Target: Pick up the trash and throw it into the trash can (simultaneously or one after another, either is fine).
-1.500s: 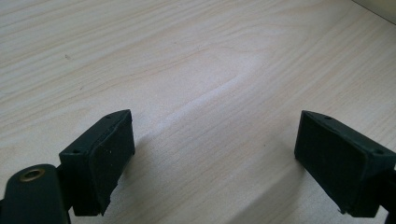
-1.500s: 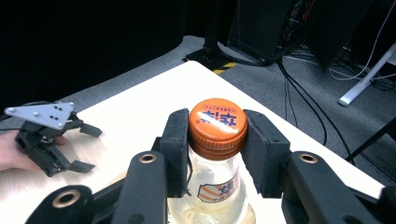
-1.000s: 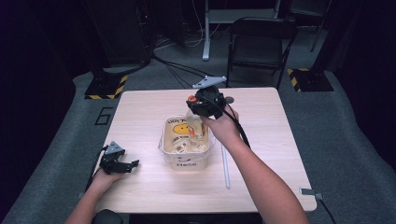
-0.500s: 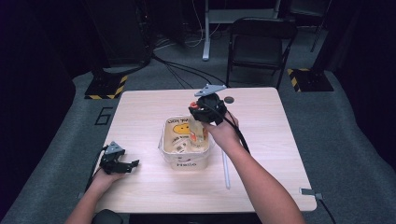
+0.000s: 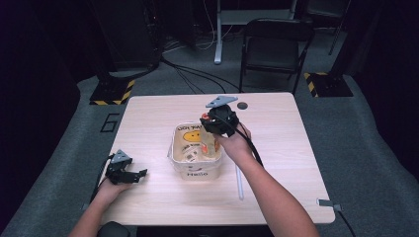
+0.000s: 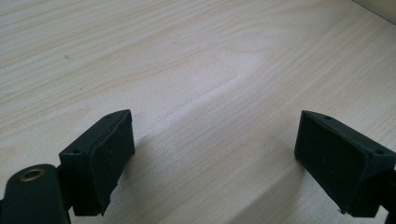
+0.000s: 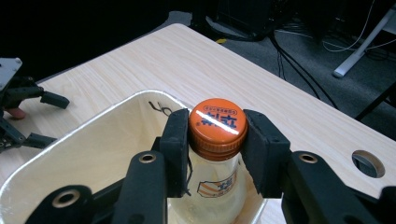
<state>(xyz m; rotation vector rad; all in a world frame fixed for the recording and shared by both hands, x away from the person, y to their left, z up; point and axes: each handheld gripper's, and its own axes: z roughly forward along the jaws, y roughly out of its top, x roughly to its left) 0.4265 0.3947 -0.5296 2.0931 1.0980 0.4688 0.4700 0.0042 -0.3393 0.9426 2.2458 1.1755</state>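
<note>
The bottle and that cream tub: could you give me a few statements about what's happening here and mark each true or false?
1. The right gripper clamps the bottle at its orange cap. True.
2. The bottle is over the tub. True.
3. The left gripper grips a bottle cap. False: its jaws stand open over bare table.
4. The bottle's cap is blue. False: it is orange.
5. The left gripper sits inside the tub. False: it rests on the table beside it.
</note>
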